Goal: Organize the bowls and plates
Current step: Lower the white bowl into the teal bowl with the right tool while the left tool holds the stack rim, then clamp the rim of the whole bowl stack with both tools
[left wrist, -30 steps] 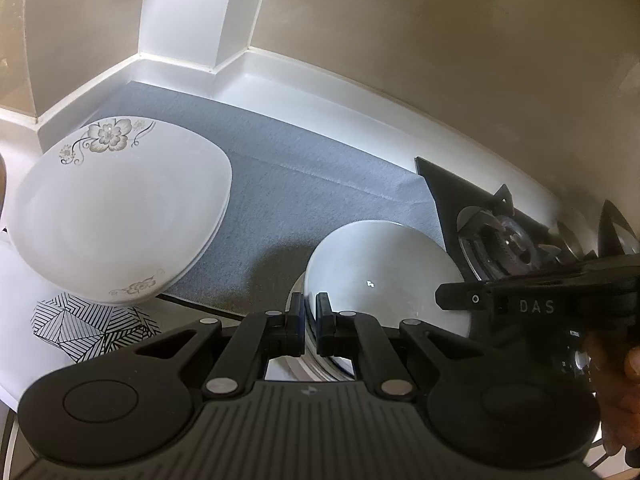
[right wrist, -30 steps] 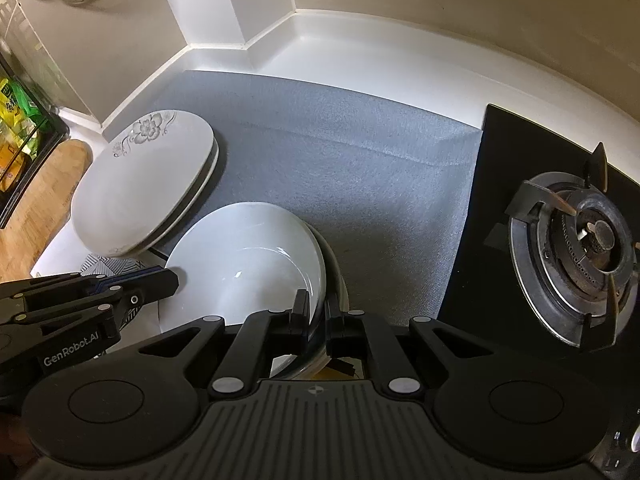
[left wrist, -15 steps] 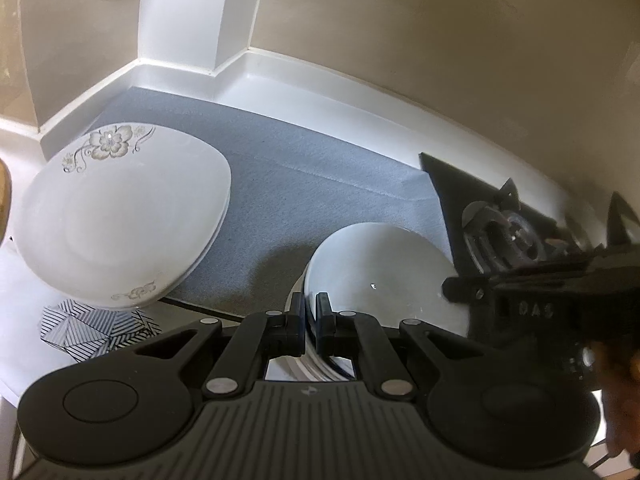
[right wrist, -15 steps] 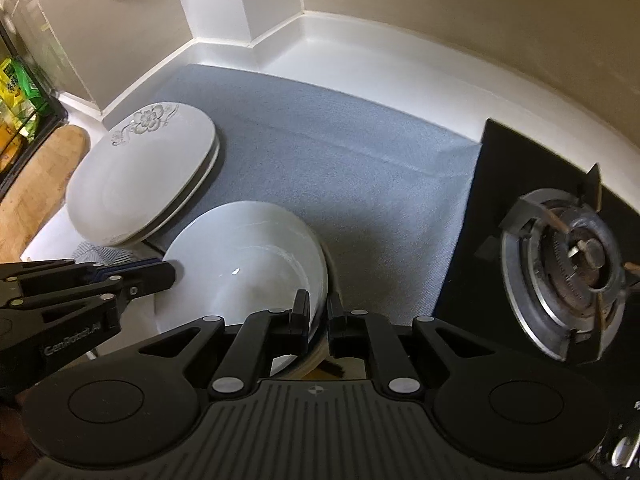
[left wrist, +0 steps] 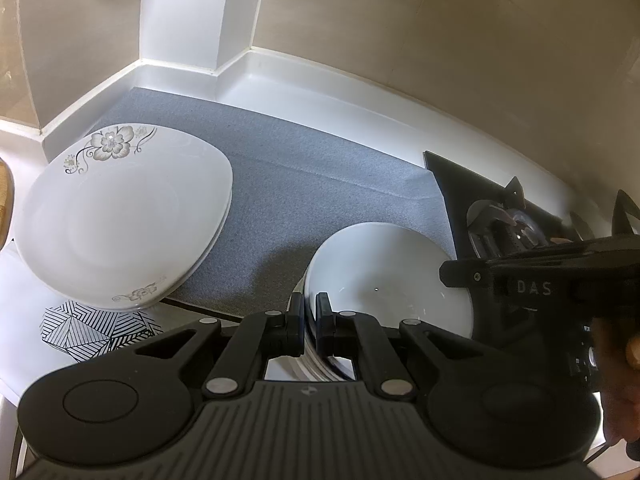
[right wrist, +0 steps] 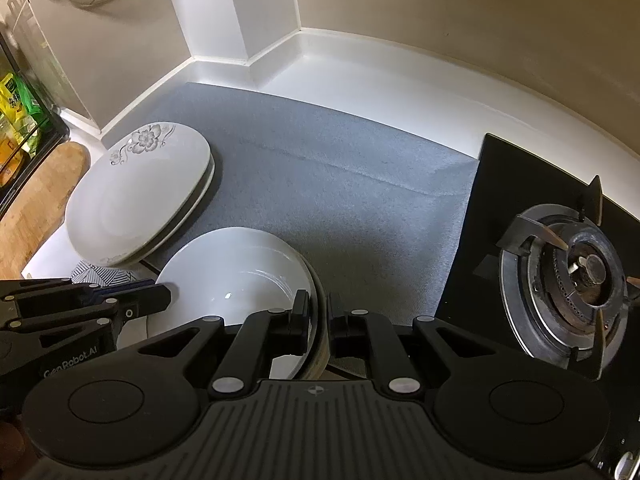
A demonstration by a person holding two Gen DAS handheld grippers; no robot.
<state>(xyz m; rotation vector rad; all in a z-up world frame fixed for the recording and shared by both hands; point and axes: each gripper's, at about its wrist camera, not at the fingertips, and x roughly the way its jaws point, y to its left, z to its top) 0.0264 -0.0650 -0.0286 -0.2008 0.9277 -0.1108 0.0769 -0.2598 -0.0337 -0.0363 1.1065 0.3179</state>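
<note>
A white bowl [left wrist: 384,276] sits on top of a small stack of bowls at the near edge of the grey mat [left wrist: 320,200]. My left gripper [left wrist: 309,308] is shut on the bowl's left rim. My right gripper [right wrist: 318,308] is shut on the right rim of the same bowl [right wrist: 236,276]. Two stacked white plates with a flower print [left wrist: 116,216] lie to the left, also in the right wrist view [right wrist: 140,200]. Each gripper shows in the other's view.
A black gas hob with a burner [right wrist: 576,280] lies to the right. A black-and-white patterned coaster [left wrist: 88,332] lies under the plates' near edge. A wooden board [right wrist: 36,196] and a rack of packets [right wrist: 16,120] are far left. White upstand and beige walls close the back.
Both grippers have stayed shut on the bowl's rim. The views have shifted slightly, as if the bowl is lifted a little; the plates have not moved.
</note>
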